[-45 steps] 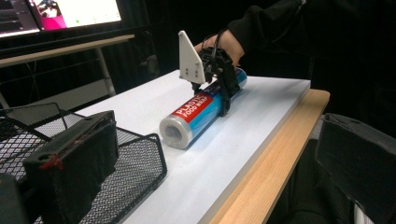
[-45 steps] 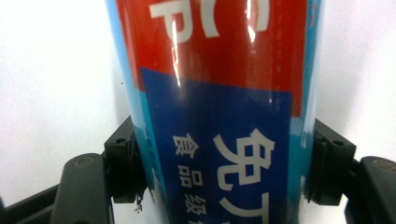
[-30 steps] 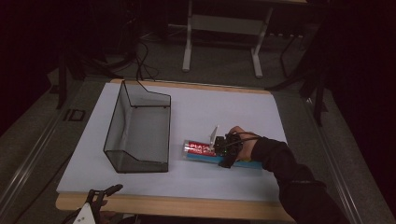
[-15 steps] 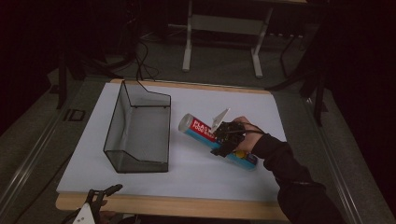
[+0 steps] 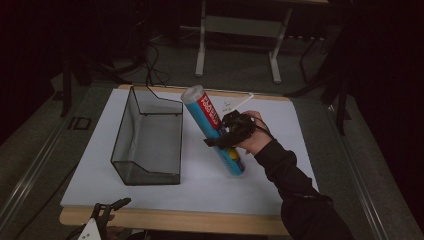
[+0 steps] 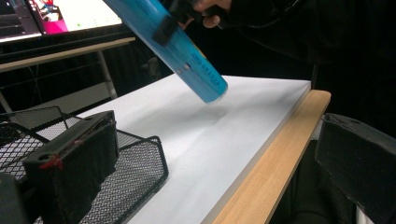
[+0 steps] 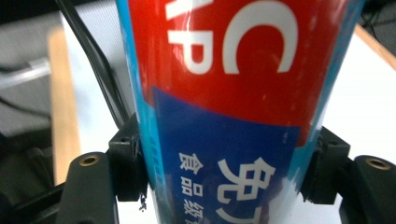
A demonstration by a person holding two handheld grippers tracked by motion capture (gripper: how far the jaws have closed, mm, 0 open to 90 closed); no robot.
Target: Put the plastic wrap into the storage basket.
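Note:
A blue tube with a red label (image 5: pixel 212 127) hangs tilted above the white tabletop (image 5: pixel 225 192), capped end up and away from me. My right gripper (image 5: pixel 226 138) is shut on its middle. In the right gripper view both black pads (image 7: pixel 128 163) press the sides of the tube (image 7: pixel 224 93). The left gripper view has the tube (image 6: pixel 187 56) slanting down over the table, its lower end off the surface. My left gripper (image 5: pixel 107 210) sits low at the table's front left edge. Its jaws stand wide apart in its own view (image 6: pixel 215 140), nothing between them.
A black wire mesh basket (image 5: pixel 145 137) stands open-topped on the left half of the table, close to the tube's left; its corner (image 6: pixel 140 158) lies just beyond my left jaw. A wooden front edge (image 6: pixel 275 163) borders the white top. Desk legs (image 5: pixel 200 50) stand behind the table.
The right gripper has lifted the tube from lying flat on the table and tipped it up, capped end rising toward the back. The left gripper has stayed put.

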